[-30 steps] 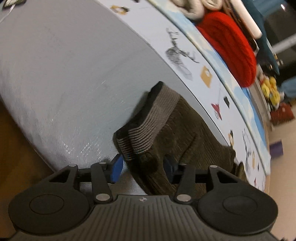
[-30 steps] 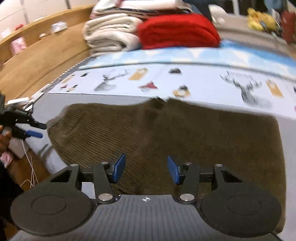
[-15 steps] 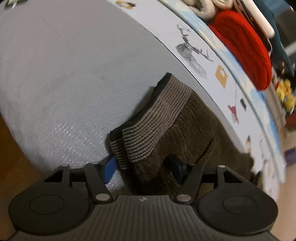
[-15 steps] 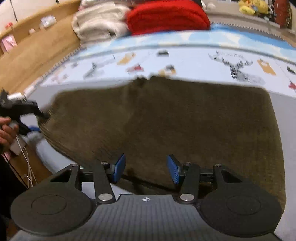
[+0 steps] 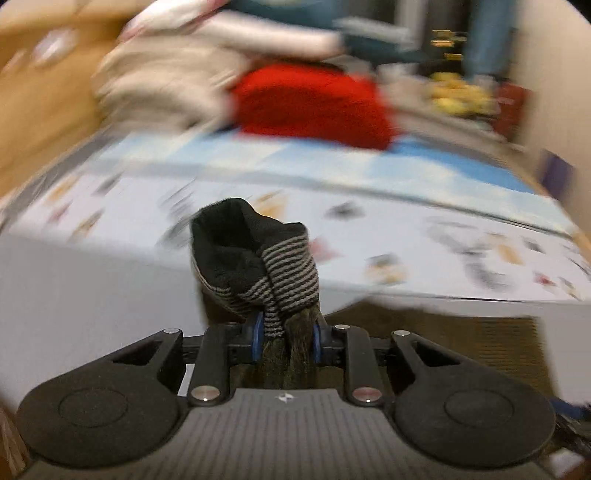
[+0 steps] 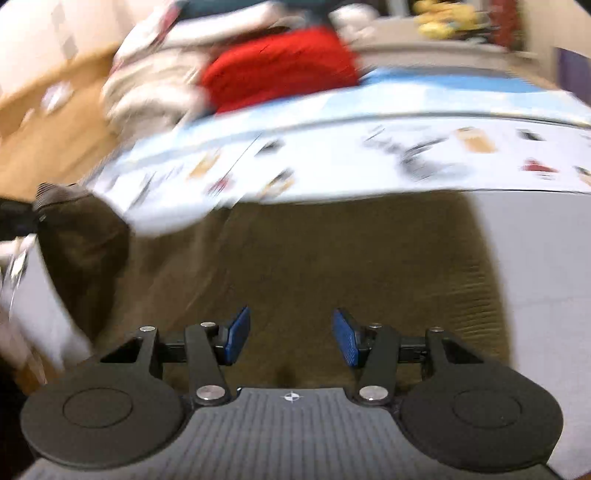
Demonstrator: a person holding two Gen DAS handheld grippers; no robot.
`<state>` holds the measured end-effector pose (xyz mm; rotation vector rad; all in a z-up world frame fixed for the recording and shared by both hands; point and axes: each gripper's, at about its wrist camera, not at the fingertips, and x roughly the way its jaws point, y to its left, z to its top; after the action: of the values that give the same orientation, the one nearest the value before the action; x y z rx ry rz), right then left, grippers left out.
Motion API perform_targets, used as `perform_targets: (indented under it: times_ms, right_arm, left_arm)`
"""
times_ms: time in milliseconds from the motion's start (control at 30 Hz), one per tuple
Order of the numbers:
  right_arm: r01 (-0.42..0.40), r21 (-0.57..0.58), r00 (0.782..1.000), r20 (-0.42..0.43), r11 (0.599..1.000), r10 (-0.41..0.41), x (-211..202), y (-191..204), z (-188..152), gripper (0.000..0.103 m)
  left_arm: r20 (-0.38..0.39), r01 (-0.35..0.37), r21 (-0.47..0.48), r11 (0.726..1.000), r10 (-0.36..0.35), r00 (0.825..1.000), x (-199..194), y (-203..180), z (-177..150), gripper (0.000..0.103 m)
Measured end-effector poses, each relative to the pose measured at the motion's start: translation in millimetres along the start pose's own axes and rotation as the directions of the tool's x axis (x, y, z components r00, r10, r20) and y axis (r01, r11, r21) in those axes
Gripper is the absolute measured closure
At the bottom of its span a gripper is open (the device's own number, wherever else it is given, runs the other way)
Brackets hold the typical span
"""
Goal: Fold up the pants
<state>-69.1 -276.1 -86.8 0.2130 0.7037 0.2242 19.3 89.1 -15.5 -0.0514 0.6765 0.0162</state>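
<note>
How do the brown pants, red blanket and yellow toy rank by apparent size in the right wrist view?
1. brown pants, largest, though nearest the camera
2. red blanket
3. yellow toy, smallest, but farthest away and blurred

One pair of brown pants [image 6: 314,258], two claws, left claw [image 5: 285,338] and right claw [image 6: 291,336], one red folded blanket [image 5: 314,99], one bed [image 5: 92,295]

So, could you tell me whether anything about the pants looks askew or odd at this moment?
Only the waistband end stands out: the left gripper is closing on the pants by their striped waistband, which sticks up bunched and twisted. The rest lies flat beneath the open right gripper.
</note>
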Motion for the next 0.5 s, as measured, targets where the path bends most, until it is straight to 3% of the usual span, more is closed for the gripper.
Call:
perform_targets:
  times_ms: [100, 200, 267, 300, 367, 433, 500]
  right_arm:
    - [0.077, 0.141, 0.993, 0.078, 0.987, -0.089, -17, -42, 3, 0.051]
    - [0.179, 0.303, 0.968, 0.117, 0.936, -0.224, -34, -87, 0, 0.051]
    - [0.207, 0.431, 0.952, 0.117, 0.878, -0.282, -46, -118, -8, 0.049]
    - [0.204, 0.486, 0.95, 0.112, 0.85, -0.292, -49, -131, -12, 0.049]
    - [0.183, 0.563, 0.953, 0.1, 0.806, -0.286, -53, -150, -21, 0.049]
    - [0.142, 0.59, 0.964, 0.099, 0.794, -0.246, -53, -158, -28, 0.048]
    - [0.089, 0.59, 0.979, 0.095, 0.803, -0.179, -49, -160, -31, 0.044]
  left_arm:
    - [0.074, 0.138, 0.149, 0.979, -0.15, 0.986, -25, -100, 5, 0.078]
    - [0.082, 0.258, 0.312, 0.915, -0.296, 0.952, -44, -198, -13, 0.075]
    - [-0.016, 0.35, 0.388, 0.853, -0.373, 0.928, -36, -250, -35, 0.058]
    - [-0.099, 0.416, 0.385, 0.824, -0.411, 0.906, -27, -267, -46, 0.038]
    - [-0.164, 0.501, 0.348, 0.793, -0.475, 0.865, -21, -277, -57, 0.032]
    - [-0.136, 0.508, 0.3, 0.807, -0.491, 0.86, -17, -260, -57, 0.027]
    - [-0.141, 0.498, 0.254, 0.829, -0.478, 0.867, -6, -235, -54, 0.027]
